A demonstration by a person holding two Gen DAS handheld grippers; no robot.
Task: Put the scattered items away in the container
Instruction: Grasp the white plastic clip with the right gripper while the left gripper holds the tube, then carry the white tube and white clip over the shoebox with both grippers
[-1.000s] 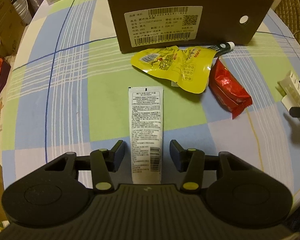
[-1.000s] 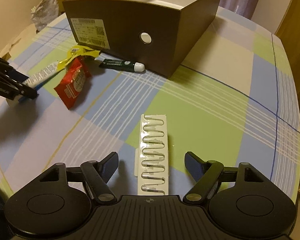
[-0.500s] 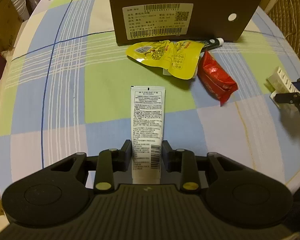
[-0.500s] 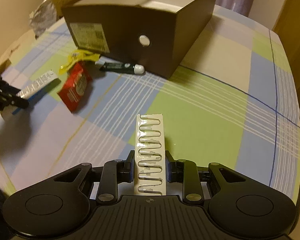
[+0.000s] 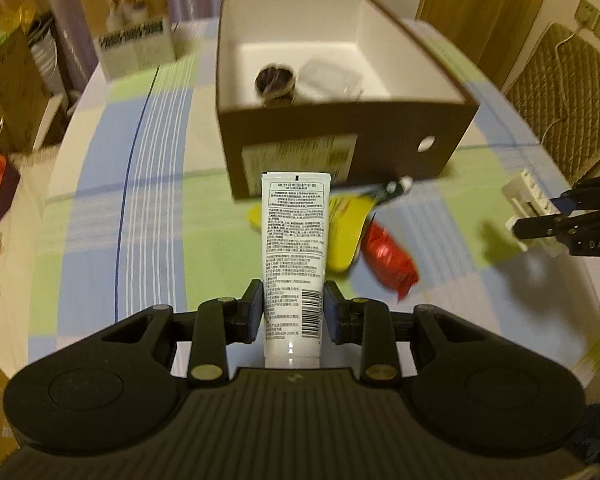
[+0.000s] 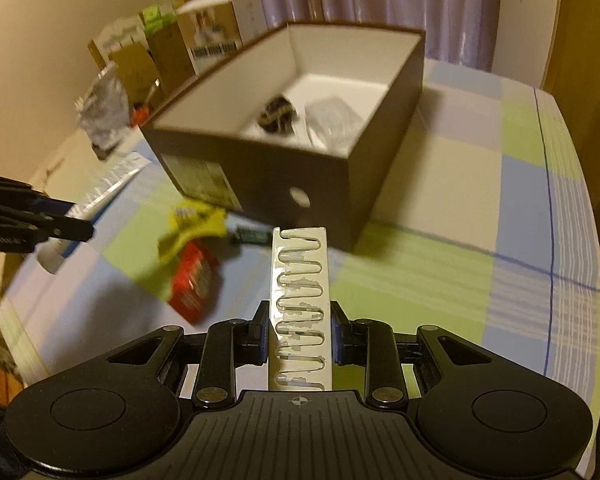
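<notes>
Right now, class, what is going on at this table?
A person is tidying with two handheld grippers. The left gripper is shut on a white printed tube, and the right gripper is shut on a white blister strip. Both items are held above the checked tablecloth, facing the open brown cardboard box. A yellow pouch, red packet and dark green tube lie outside it.

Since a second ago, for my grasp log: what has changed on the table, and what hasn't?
Both grippers closed and lifted: the left gripper took the white tube, the right gripper the white blister strip; both items are now off the cloth, pointing toward the brown box. The yellow pouch, red packet and small dark tube stayed put.
</notes>
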